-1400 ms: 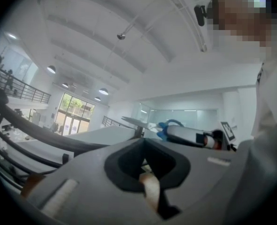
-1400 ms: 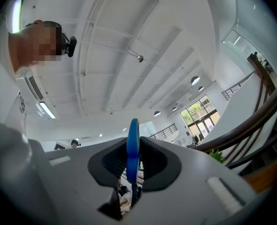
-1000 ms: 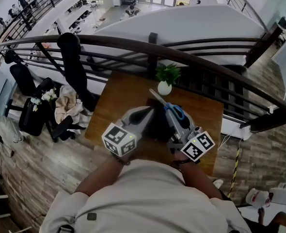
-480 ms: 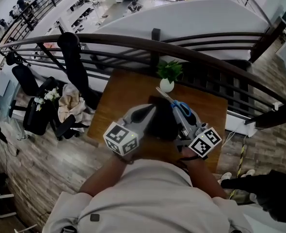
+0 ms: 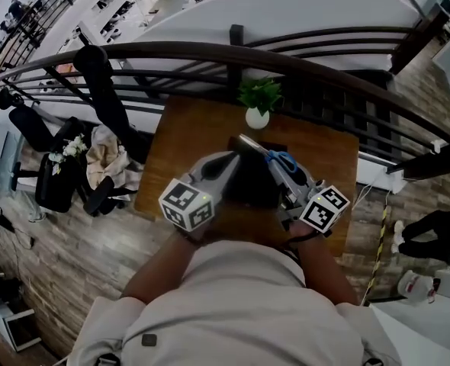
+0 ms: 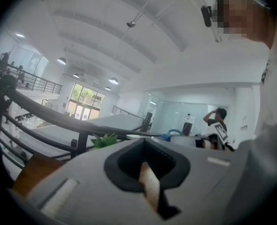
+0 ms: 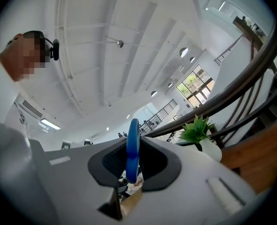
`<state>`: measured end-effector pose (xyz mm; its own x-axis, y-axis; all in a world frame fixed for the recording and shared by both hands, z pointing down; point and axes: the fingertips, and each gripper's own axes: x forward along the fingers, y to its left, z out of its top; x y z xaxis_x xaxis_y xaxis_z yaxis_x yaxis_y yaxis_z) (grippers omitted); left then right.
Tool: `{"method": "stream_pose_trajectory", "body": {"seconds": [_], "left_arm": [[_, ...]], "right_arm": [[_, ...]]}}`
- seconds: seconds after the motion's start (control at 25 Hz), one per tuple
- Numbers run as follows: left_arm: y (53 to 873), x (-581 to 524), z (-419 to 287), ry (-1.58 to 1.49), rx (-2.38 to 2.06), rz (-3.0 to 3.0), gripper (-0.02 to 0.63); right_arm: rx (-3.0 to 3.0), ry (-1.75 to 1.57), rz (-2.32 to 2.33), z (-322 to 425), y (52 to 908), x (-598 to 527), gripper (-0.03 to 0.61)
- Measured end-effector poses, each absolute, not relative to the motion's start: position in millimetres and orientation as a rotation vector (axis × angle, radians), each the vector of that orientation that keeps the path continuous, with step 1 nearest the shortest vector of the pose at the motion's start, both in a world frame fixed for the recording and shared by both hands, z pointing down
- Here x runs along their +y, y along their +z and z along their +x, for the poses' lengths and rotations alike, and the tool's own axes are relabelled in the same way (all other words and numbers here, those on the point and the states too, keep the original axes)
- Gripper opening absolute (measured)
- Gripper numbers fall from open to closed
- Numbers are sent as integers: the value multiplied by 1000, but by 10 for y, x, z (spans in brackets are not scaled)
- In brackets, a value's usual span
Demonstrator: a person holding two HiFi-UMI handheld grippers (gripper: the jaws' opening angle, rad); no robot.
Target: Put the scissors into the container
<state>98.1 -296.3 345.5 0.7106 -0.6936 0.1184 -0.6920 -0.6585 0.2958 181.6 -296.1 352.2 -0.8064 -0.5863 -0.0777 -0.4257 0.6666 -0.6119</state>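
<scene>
well, the scissors (image 5: 265,152) are up off the wooden worktop (image 5: 183,139), carried by the right hand-held gripper (image 5: 281,171). in the right gripper view its jaws pinch the blue handle loop (image 7: 132,146) edge-on, so the grip is at the handle end and the blades stick out free. from the head view the scissors' long axis runs on a slant: handles at the gripper, blades (image 5: 245,140) pointing away from the person and a little leftward, toward the small potted plant (image 5: 258,104) at the far edge. the dark container (image 5: 249,186) sits between the two grippers, just to the left of the right one. the blades seem to reach across its far side rather than down into it. the left hand-held gripper (image 5: 226,165) is right against the container's left side. its jaws are pressed nearly together, with only a thin tan strip (image 6: 148,184) showing in the slit, and i can't make out whether they nip the container's wall. so the right hand is the one that counts, and i'd judge the coming move turns on tipping the blade end down and bringing it left over the opening, which is hard to read from here
</scene>
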Motion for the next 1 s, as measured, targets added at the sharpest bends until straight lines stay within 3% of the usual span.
{"method": "stream_pose_trajectory", "body": {"seconds": [1.0], "left_arm": [[5137, -3185, 742, 242, -976, 2389, 3]], "right_arm": [[2591, -1303, -951, 1769, 5193, -3070, 58]]}}
